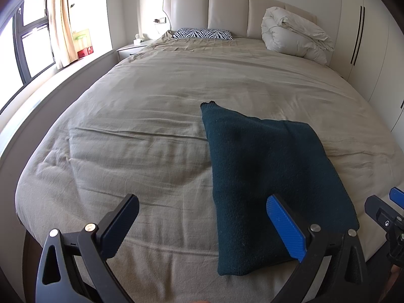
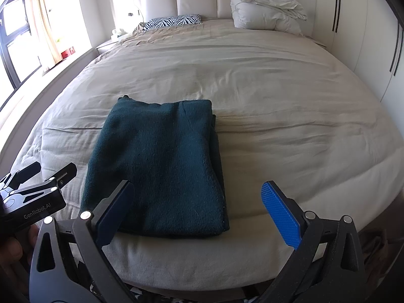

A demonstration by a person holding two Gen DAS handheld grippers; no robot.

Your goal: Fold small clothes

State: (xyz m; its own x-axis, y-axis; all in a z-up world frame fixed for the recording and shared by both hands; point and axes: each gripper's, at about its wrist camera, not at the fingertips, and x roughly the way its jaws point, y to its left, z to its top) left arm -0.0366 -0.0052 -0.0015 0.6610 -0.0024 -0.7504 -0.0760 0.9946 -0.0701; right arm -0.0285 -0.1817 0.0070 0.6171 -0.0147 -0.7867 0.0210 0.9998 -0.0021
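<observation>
A dark teal knit garment [image 1: 267, 176] lies folded into a rectangle near the bed's front edge; it also shows in the right wrist view [image 2: 161, 169]. My left gripper [image 1: 202, 227] is open and empty, hovering just before the garment's near left corner, its right finger over the cloth. My right gripper [image 2: 199, 214] is open and empty above the garment's near right edge. The left gripper's body [image 2: 38, 194] shows at the left of the right wrist view. The right gripper's tip [image 1: 388, 209] shows at the right of the left wrist view.
The beige bed cover [image 1: 151, 139] spreads wide to the left and beyond the garment. A white bundled duvet [image 1: 295, 32] and a zebra pillow [image 1: 202, 34] lie by the headboard. Window and curtain stand left, wardrobe doors [image 2: 366, 38] right.
</observation>
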